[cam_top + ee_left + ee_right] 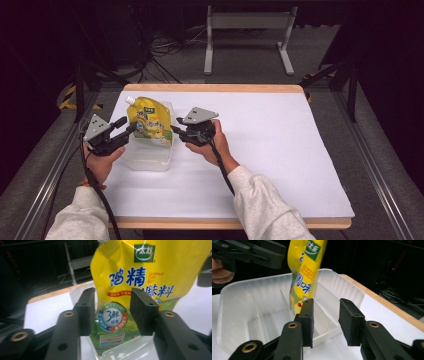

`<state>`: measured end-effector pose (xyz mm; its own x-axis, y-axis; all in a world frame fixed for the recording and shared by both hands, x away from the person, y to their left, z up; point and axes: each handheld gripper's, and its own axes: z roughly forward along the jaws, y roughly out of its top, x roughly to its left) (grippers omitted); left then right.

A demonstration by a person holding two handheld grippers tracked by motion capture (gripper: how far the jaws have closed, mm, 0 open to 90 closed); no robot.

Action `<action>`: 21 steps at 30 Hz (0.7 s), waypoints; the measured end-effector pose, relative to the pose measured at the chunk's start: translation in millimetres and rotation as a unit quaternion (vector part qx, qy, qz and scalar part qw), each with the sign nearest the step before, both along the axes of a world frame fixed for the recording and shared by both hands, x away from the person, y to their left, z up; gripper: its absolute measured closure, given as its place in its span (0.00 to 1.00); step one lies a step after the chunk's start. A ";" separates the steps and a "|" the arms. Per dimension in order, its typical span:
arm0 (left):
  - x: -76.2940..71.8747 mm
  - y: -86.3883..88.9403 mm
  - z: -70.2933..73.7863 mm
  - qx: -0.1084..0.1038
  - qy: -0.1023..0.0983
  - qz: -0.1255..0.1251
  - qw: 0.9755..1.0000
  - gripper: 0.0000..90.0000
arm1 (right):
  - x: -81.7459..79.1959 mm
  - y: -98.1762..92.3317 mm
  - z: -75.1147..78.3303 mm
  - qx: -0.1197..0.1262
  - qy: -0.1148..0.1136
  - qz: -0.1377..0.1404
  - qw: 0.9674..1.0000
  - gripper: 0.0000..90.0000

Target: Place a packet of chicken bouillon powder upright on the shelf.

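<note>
Standing upright in a clear plastic tray (148, 156), a yellow pouch (149, 123) is found at the table's left part, near the far wooden edge (215, 88). Wide open room is left on the white table (280, 150) to the right of the right gripper (176, 125); the tray's left wall lies close to the table's left border. Inside the tray, low dividers forming compartments are seen; the pouch rests in one of them, though which cannot be told. The pouch is glossy and flat-sided, printed in blue and green, with a white spout at top. The tray is translucent with rounded corners. The left gripper (126, 126) is set at the pouch's left side, its jaws parted and unloaded. The right gripper's jaws are likewise parted, nothing pressed between the foam-like black pads (308, 315).
</note>
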<state>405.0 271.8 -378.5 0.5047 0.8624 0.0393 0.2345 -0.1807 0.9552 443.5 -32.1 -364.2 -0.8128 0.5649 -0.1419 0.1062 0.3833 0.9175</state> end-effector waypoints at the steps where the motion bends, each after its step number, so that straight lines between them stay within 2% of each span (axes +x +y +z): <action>1: -2.3 1.3 0.9 -0.006 -0.001 -0.002 1.000 0.60 | -0.6 -2.6 2.0 -0.001 -0.003 -0.003 1.000 0.73; 6: -12.2 -0.8 1.0 -0.003 -0.003 0.001 1.000 0.53 | -4.9 -15.8 8.4 -0.013 -0.011 -0.014 1.000 0.73; 8: -17.1 -5.6 0.5 0.009 -0.005 -0.002 1.000 0.47 | -6.8 -20.6 8.9 -0.024 -0.010 -0.018 0.999 0.71; 10: -22.5 -11.1 0.6 0.020 -0.010 -0.001 1.000 0.41 | -6.9 -27.5 8.8 -0.026 0.001 -0.020 0.999 0.70; 14: -30.3 -18.8 0.5 0.032 -0.014 -0.012 0.999 0.37 | -8.2 -36.6 7.9 -0.040 0.005 -0.029 0.999 0.68; 21: -44.3 -33.3 -0.1 0.035 -0.009 -0.034 0.999 0.30 | -13.3 -56.4 10.5 -0.060 -0.004 -0.046 0.997 0.63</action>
<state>360.8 238.5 -378.6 0.5603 0.8213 0.1069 0.2034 -0.2615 0.9435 430.2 -88.6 -353.7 -0.7567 0.6157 -0.2196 0.1385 0.4793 0.8667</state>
